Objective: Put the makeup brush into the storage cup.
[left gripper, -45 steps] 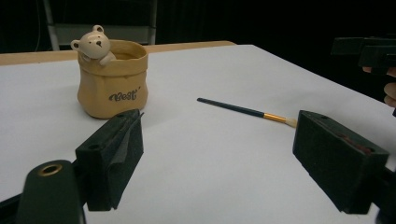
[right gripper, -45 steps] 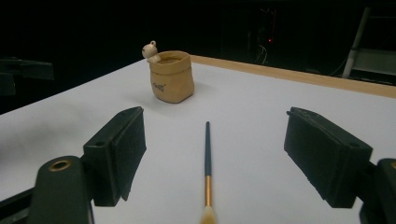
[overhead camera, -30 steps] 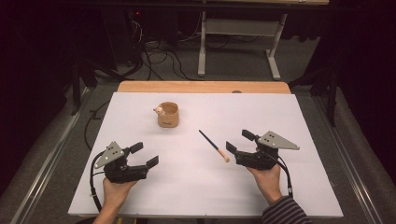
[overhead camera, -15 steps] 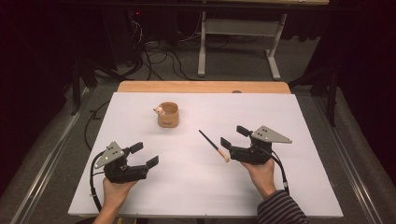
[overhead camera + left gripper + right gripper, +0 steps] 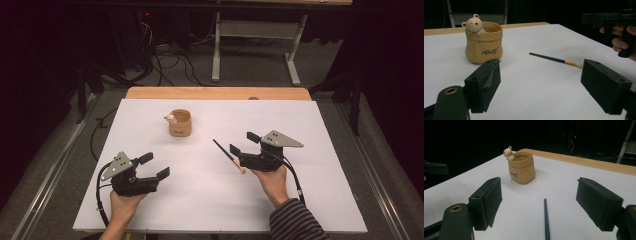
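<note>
White table [image 5: 310, 200], paintbrush [image 5: 227, 155] mid-table, cup [image 5: 180, 123] beyond

Evenly lit white table [image 5: 310, 200], dark surroundings, soft shadows, slightly grainy pictures.

Markings: one dark script word, on the tan pot [image 5: 484, 42].
From my left gripper view it sits low on the front (letters too small and blurred to read); nothing else lettered.
</note>
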Available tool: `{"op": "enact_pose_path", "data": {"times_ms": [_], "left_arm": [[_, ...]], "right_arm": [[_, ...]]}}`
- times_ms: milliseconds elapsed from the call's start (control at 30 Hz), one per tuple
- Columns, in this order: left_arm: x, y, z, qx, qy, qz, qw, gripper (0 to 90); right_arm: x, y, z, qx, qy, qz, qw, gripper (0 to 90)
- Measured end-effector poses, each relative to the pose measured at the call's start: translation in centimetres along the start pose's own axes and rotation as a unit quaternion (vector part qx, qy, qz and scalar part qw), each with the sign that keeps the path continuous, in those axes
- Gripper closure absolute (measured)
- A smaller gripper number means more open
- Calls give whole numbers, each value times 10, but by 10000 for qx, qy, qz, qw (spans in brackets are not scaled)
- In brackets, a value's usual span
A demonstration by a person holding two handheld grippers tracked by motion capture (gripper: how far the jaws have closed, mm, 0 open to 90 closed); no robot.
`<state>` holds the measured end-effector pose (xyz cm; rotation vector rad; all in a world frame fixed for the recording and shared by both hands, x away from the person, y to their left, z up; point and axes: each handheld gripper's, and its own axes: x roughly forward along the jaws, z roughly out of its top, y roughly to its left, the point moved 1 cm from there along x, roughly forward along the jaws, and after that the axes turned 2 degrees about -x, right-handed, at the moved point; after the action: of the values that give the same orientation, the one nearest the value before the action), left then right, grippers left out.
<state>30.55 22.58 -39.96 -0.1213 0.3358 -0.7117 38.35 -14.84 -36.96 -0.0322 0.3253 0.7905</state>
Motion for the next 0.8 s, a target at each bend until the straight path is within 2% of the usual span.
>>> {"op": "enact_pose_path", "data": {"times_ms": [367, 800], "left_arm": [[0, 0, 0, 0, -16, 20, 10000, 168], [-1, 0, 0, -12, -22, 13, 10000, 168]], "right_arm": [[18, 4, 5, 68, 196, 82, 9998, 222], [31, 6, 11, 67, 272, 75, 9996, 231]]}}
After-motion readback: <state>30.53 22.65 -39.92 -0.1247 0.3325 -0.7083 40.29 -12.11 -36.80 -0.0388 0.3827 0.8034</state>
